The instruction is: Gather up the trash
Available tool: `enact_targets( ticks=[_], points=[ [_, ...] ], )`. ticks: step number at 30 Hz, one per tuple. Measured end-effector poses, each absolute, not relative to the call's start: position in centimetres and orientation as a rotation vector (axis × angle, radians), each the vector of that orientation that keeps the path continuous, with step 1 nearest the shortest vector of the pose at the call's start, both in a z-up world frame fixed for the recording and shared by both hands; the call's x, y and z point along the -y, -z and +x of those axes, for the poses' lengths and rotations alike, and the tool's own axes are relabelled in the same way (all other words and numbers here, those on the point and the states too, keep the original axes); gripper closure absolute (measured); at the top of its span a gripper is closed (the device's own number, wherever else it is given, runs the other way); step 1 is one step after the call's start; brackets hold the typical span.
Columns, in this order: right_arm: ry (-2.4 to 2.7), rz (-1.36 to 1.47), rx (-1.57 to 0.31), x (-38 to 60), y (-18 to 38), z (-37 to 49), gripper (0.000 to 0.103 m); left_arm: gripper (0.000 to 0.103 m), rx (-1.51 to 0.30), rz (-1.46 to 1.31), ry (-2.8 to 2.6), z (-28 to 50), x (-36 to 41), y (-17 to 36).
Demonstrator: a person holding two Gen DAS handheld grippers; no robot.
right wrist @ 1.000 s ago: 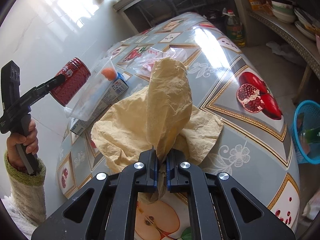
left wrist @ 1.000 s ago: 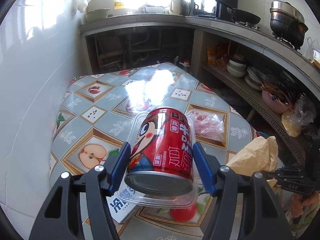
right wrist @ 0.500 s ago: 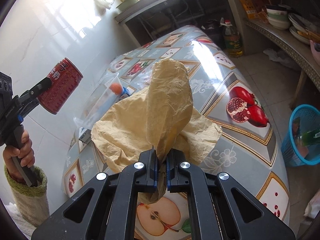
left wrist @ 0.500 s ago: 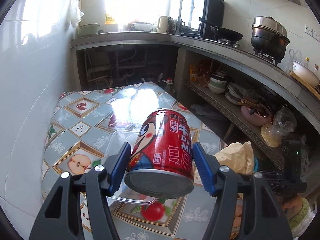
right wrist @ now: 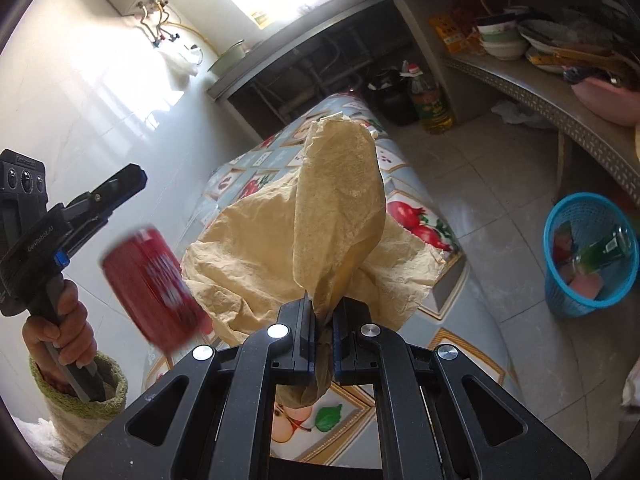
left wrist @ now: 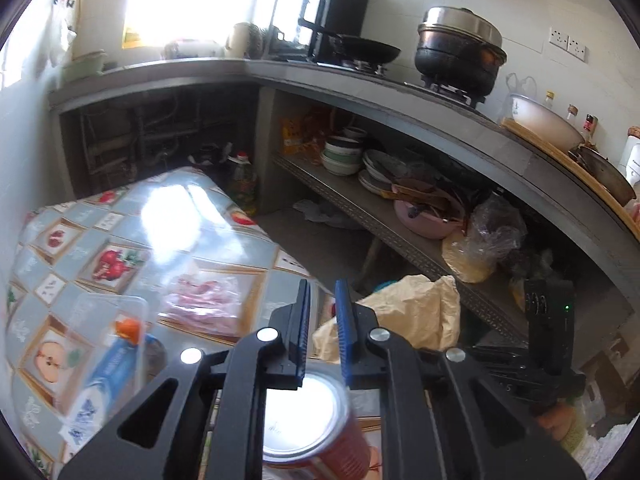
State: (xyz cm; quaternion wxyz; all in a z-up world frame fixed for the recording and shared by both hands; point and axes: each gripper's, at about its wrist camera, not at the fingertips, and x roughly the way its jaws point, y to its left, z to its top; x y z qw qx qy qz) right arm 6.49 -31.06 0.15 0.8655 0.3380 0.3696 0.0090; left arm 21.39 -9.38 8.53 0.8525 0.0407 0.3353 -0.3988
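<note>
The right tongs [right wrist: 323, 336] are clamped on a crumpled tan paper bag [right wrist: 320, 236], held up above the fruit-patterned counter [right wrist: 424, 216]. The left tongs [left wrist: 322, 320] have just been closing and now stand narrow with nothing between them; the red drink can [right wrist: 154, 284] is loose in the air just below them, blurred. A blue waste basket [right wrist: 588, 256] stands on the floor, well apart, with a green bottle [right wrist: 604, 250] inside.
</note>
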Motion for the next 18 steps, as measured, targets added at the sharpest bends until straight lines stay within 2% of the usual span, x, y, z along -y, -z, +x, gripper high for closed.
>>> enact_targets(
  ticks=[6, 9, 13, 14, 15, 17, 18],
  points=[
    [0.051, 0.742, -0.869, 30.7, 5.8, 8.6, 0.098, 0.09, -0.889, 0.082, 0.779, 22.2, 12.2, 0.7],
    [0.037, 0.747, -0.871, 29.4, 7.0, 9.6, 0.098, 0.089, -0.898, 0.141, 0.734, 21.1, 11.9, 2.8],
    [0.021, 0.707, -0.861, 28.0, 6.4, 10.6, 0.098, 0.084, -0.885, 0.095, 0.717, 20.8, 9.5, 2.5],
    [0.02, 0.703, -0.862, 27.8, 6.3, 10.6, 0.098, 0.074, -0.868, 0.073, 0.72, 20.6, 8.7, 2.1],
    [0.019, 0.705, -0.864, 28.2, 6.5, 10.9, 0.098, 0.059, -0.854, 0.049, 0.728, 20.4, 7.9, 1.5],
    [0.019, 0.712, -0.871, 28.4, 6.6, 11.0, 0.098, 0.043, -0.846, 0.009, 0.758, 19.9, 6.9, 1.0],
    [0.019, 0.713, -0.875, 28.5, 6.5, 11.0, 0.098, 0.039, -0.869, -0.001, 0.777, 19.8, 6.8, 1.1]
  ],
)
